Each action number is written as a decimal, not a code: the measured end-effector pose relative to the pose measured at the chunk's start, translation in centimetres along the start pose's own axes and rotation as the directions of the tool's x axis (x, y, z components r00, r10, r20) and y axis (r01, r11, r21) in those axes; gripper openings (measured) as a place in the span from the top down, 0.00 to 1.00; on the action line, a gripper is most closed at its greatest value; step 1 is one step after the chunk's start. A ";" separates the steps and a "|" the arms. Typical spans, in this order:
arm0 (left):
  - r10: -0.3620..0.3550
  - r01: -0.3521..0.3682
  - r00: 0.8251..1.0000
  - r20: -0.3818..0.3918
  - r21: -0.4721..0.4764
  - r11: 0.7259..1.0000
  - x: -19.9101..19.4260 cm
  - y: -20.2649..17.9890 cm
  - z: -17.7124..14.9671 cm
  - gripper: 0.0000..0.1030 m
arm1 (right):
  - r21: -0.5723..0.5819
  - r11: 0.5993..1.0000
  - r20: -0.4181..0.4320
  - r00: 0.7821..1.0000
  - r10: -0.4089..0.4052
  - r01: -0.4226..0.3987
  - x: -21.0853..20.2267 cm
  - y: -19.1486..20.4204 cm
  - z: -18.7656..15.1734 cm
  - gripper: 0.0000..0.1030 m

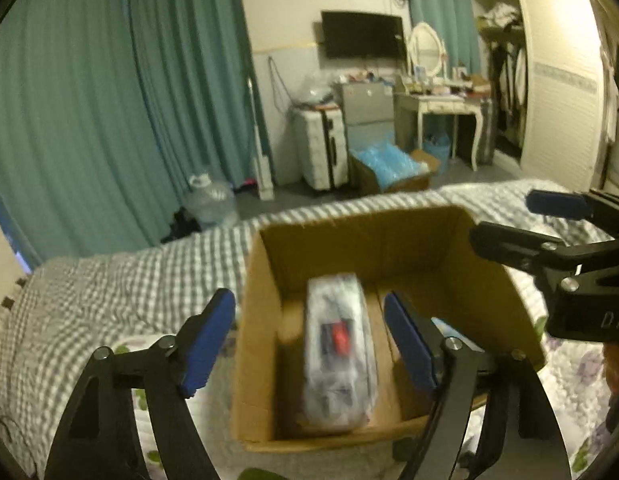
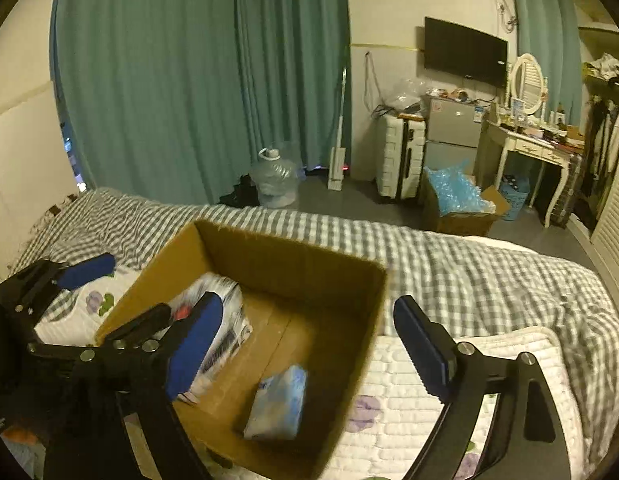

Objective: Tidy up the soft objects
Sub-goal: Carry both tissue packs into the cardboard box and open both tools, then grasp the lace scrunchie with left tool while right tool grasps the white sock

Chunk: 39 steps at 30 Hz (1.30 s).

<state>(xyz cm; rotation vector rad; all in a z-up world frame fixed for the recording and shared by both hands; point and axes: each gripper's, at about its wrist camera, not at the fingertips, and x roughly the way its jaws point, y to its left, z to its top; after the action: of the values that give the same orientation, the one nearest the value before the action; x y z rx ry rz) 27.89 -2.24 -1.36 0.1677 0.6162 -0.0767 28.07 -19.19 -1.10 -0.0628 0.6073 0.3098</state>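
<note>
An open cardboard box (image 1: 389, 220) (image 2: 289, 248) stands on the bed. Inside it is a white plastic-wrapped pack (image 1: 337, 352) (image 2: 229, 304) on the left side, blurred in the left wrist view. A smaller light-blue pack (image 2: 279, 408) lies on the box floor nearer its right wall. My left gripper (image 1: 309, 298) (image 2: 121, 292) hangs open over the box's left part, its blue pads either side of the white pack and clear of it. My right gripper (image 2: 309, 302) (image 1: 525, 220) is open over the box's right part, with nothing between its fingers.
The bed has a grey checked cover (image 2: 449, 264) and a white quilted floral mat (image 2: 397, 392) under the box. Beyond the bed stand a water jug (image 2: 275, 180), a white suitcase (image 2: 401, 156), a carton of blue plastic (image 2: 457, 200), a dressing table (image 2: 537, 148) and teal curtains (image 2: 189, 80).
</note>
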 end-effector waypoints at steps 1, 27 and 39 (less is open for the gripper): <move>0.002 -0.002 1.000 0.015 -0.007 1.000 -0.7 0.3 0.3 0.24 | 0.002 1.000 0.009 1.000 -0.008 0.008 -0.8 -0.2 0.2 0.12; 0.095 -0.086 0.993 0.064 -0.122 0.989 -19.1 -0.6 -5.3 0.02 | -0.206 0.975 0.028 0.997 -0.073 0.077 -20.4 3.5 -6.6 0.00; 0.085 -0.114 0.988 -0.130 -0.235 0.965 -11.8 -2.1 -13.7 0.03 | -0.226 0.974 -0.308 0.949 -0.067 -0.004 -8.0 1.5 -16.4 0.00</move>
<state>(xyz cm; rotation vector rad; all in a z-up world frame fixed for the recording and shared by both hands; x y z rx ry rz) 10.29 -1.60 -5.76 -0.0339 0.7291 0.1072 12.35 -22.36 -9.94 -0.3449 0.8856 0.3391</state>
